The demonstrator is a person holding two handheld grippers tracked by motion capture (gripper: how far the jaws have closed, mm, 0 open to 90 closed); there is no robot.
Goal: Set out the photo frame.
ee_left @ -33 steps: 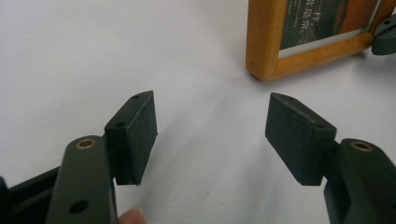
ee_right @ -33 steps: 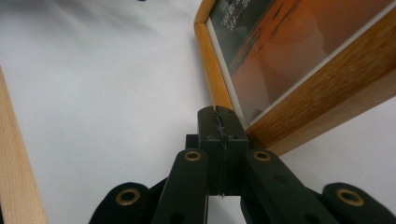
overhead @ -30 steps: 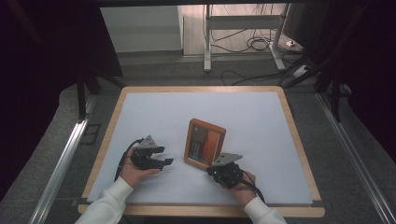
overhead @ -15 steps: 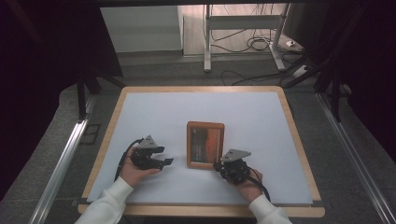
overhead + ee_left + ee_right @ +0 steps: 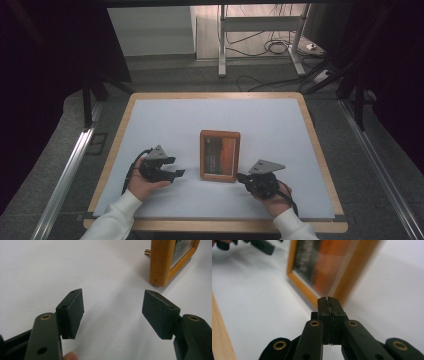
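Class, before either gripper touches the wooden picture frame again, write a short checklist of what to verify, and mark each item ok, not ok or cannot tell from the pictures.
1. Picture frame lies flat on the white mat, inside its edges: ok.
2. Left gripper open, nothing between its jaws: ok.
3. Left gripper apart from the frame, which sits ahead and to one side: ok.
4. Right gripper open and ready to grasp: not ok, its jaws are pressed together.
5. Right gripper's tip apart from the frame's near corner: cannot tell; the right gripper view is blurred there.
6. Small brass part behind the frame is undamaged: cannot tell.
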